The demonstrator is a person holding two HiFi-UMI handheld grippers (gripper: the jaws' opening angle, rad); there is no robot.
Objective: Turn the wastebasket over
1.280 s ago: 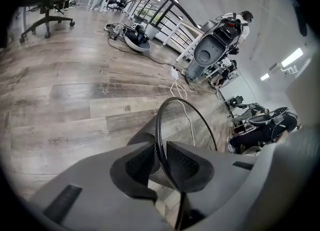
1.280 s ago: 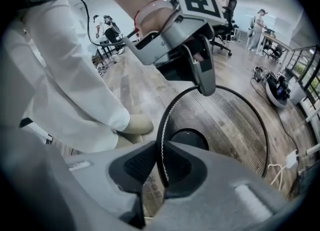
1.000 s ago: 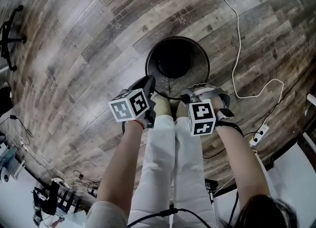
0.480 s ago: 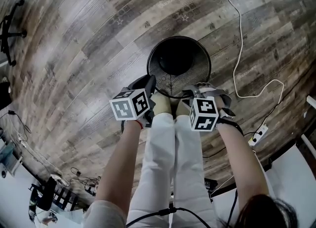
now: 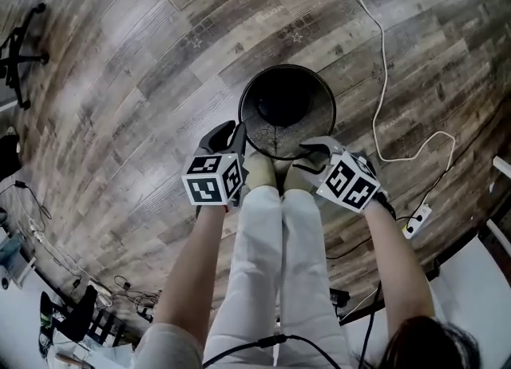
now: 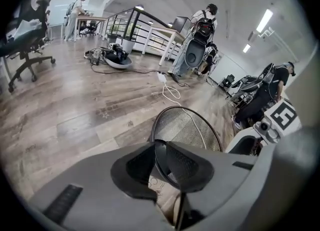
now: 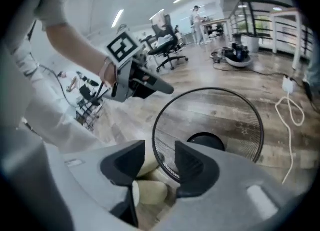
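Probably light and springy, the black wire-mesh wastebasket (image 5: 286, 110) is standing upright on the wooden floor (image 5: 144, 80), fingers of the left gripper (image 5: 226, 134) pinching its stiff rim, those of the right gripper (image 5: 313, 150), having just been opening, straddling it loosely.

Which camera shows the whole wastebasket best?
The head view: it looks straight down into the wastebasket, nearly full rim and dark bottom showing. The left gripper view shows only part of rim and mesh; the right gripper view, most of it aslant.

person wears white trousers (image 5: 279, 263), cream shoes (image 5: 260, 169); grey left gripper (image 5: 226, 132), right gripper (image 5: 310, 150) bear marker cubes (image 5: 214, 179)
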